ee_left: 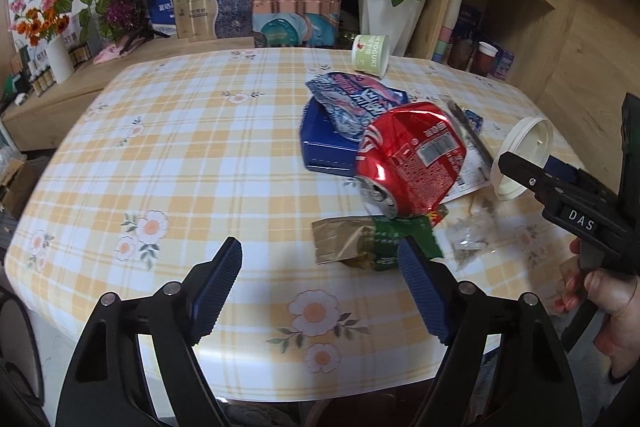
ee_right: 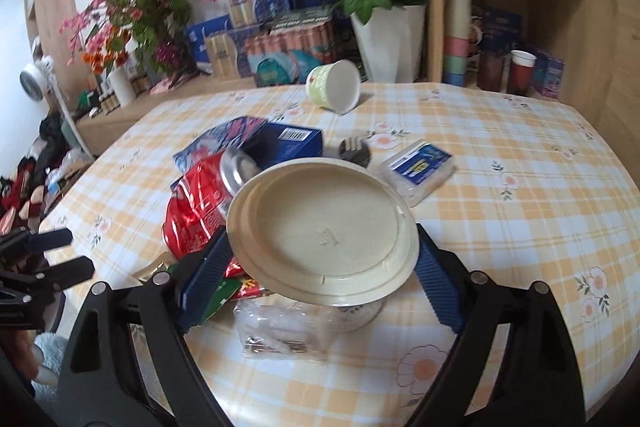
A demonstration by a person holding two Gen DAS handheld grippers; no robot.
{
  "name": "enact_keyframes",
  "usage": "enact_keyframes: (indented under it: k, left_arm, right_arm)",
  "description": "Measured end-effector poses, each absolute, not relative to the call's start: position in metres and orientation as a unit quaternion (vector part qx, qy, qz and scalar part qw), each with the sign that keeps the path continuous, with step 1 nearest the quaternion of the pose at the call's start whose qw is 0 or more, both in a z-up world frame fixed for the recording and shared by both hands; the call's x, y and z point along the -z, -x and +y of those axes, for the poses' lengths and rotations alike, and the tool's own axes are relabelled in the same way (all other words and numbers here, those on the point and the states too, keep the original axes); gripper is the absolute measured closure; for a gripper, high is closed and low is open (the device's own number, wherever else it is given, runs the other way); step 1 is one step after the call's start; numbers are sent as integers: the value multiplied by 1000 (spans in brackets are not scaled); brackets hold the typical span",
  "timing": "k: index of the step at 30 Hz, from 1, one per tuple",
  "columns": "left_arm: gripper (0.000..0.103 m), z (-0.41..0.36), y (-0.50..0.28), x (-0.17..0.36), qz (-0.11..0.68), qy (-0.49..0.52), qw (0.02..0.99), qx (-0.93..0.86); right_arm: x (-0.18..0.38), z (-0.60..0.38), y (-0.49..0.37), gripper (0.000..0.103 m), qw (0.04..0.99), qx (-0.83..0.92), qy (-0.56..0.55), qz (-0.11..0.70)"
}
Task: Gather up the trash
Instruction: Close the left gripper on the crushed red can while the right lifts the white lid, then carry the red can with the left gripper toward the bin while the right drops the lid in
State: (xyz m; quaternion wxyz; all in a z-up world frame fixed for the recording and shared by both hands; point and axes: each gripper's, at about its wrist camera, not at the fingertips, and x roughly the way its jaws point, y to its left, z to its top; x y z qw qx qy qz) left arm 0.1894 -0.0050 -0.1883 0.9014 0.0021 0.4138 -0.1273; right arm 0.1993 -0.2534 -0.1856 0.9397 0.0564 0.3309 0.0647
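We find the right gripper (ee_right: 320, 267) clamped across a round cream plastic lid (ee_right: 324, 231): both blue ribbed pads (ee_right: 204, 279) press on opposite edges of its rim, and the lid is held tilted above the table. In the left wrist view the same lid (ee_left: 524, 157) appears edge-on beside the black body of that gripper, with a person's hand (ee_left: 600, 291) on the handle.

The left gripper (ee_left: 320, 287) stands open – nothing lies between its pads. Its right pad (ee_left: 420, 287) sits just in front of a crumpled green and gold foil wrapper (ee_left: 368, 239); whether it touches we cannot tell.

Beyond the wrapper we see the trash grouped on the yellow plaid tablecloth with flower prints (ee_left: 180, 147):
- a crushed red metal drink can (ee_left: 408, 163), lying on its side;
- a flat dark blue carton (ee_left: 324, 147), with a crumpled blue and pink snack bag (ee_left: 352, 99) resting on it;
- a clear plastic bag (ee_left: 472, 235), near the wrapper;
- a white tissue pack with a blue label (ee_right: 420, 167), apart from the pile;
- a pale green paper yogurt cup (ee_left: 370, 55), tipped on its side at the far edge.

A white pot of red roses (ee_left: 388, 15) stands behind the table.
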Motion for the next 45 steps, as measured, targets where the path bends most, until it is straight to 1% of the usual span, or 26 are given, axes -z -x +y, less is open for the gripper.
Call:
enact_keyframes:
  k: [4,7,11,15,20,22,23,24,25,30,41,45]
  left_arm:
    - [36,-17,-202,192,430,39,890,148]
    - [41,-31,-215,196,442,63,880,161]
    - [44,-44,-236,205,453,87,875,149]
    - [44,-49,-254,213,464,113,869,132]
    - [46,-45,-270,228,485,167,850,117]
    - [48,-44,-275,234,493,190,841,117]
    - [50,-41,-277,237,495,208,835,121]
    - [62,-40,-278,239,493,223,831,129]
    - [70,-39,-277,239,493,226,829,132]
    - [78,-30,-269,231,471,234,838,146]
    - [78,-22,-247,197,435,210,861,159]
    - [78,-17,-233,177,416,193,874,158]
  right_arm:
    - [183,-263,-192,17,942,-54,-61,326]
    - [182,-271,-187,17,942,-42,-58,327]
    - [184,-282,-180,17,941,-35,-65,330]
    - [187,-288,-174,17,939,-32,-67,336]
    - [190,-291,-170,17,937,-32,-69,341]
    - [193,-290,-168,17,936,-33,-71,344]
    - [194,-291,-168,17,935,-34,-71,345]
    - [195,-290,-167,17,935,-35,-71,346]
    - [196,-289,-165,17,934,-36,-71,348]
    - [198,-288,-162,17,933,-38,-73,350]
    - [189,-279,-155,17,936,-50,-71,342]
    - [183,-275,-148,17,937,-56,-70,338]
